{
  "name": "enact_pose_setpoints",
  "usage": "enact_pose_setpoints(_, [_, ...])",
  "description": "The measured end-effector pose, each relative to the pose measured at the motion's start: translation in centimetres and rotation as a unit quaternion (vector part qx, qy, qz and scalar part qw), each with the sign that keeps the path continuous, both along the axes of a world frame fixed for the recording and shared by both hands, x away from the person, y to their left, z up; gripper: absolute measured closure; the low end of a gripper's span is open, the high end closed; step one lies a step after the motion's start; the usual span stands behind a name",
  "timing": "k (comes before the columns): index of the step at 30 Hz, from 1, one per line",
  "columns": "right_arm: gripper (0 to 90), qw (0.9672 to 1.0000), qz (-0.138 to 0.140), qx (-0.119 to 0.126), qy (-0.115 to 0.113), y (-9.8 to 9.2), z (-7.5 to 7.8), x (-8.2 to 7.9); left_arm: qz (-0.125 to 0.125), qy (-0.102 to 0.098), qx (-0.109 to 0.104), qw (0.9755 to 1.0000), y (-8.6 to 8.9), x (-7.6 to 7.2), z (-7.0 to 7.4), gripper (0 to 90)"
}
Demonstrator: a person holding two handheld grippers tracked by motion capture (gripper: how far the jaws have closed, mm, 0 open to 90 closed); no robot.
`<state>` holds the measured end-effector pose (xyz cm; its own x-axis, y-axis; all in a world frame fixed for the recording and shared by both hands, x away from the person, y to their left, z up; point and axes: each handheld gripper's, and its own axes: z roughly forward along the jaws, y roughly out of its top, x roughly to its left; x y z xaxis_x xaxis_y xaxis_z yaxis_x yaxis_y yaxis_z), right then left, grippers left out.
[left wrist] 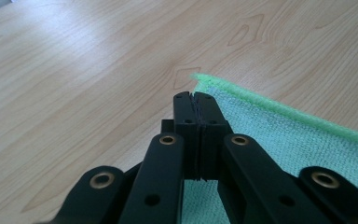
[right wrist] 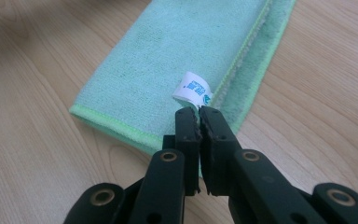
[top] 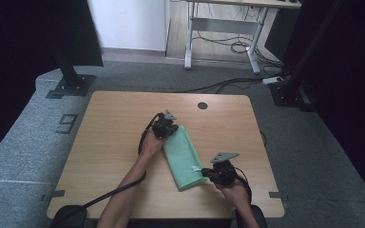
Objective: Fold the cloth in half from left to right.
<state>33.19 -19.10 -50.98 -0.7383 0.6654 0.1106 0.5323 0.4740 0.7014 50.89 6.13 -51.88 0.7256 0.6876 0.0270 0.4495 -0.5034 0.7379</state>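
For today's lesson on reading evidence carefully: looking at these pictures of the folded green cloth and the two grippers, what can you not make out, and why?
- Print on the white tag: right gripper view, too small.
- How much of the green cloth each gripper pinches: both gripper views, the closed jaws cover the spot.
- Left gripper and right gripper tips: high view, too small.
- Cloth's far end: left gripper view, cut off by the edge.

High view overhead, facing forward-down; gripper views close, sharing green cloth, probably opposite corners.
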Motion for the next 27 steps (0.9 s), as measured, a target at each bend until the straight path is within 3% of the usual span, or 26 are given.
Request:
enact_pose_setpoints(8, [85.0,0.9997,-0.009,-0.018,0.015,-0.6,-0.8,0.4,0.008,0.017,0.016,0.9997,-0.8,0.3,-1.5,86.1])
enact_pose_setpoints(11, [84.4,0.9990,-0.012,-0.035,0.022,-0.7,-1.4,0.6,0.019,0.010,0.021,0.9995,-0.8,0.3,-1.8,74.6])
enact_pose_setpoints(14, [81.5,0.9986,-0.018,-0.042,0.027,-0.9,-1.7,0.7,0.029,-0.008,0.018,0.9994,-0.7,0.1,-1.2,54.8])
enact_pose_setpoints(18, [68.3,0.9987,-0.030,-0.041,0.010,-1.2,-1.2,0.7,0.031,-0.016,0.007,0.9994,-0.2,-0.4,0.6,31.9])
enact_pose_setpoints(21, [56.5,0.9985,-0.039,-0.038,-0.006,-1.3,-0.6,0.7,0.032,-0.020,-0.008,0.9992,0.4,-1.5,1.7,24.0])
enact_pose_setpoints(27, [43.3,0.9977,-0.045,-0.042,-0.027,-1.5,0.2,1.2,0.031,-0.015,0.004,0.9994,2.0,-4.6,1.7,15.4])
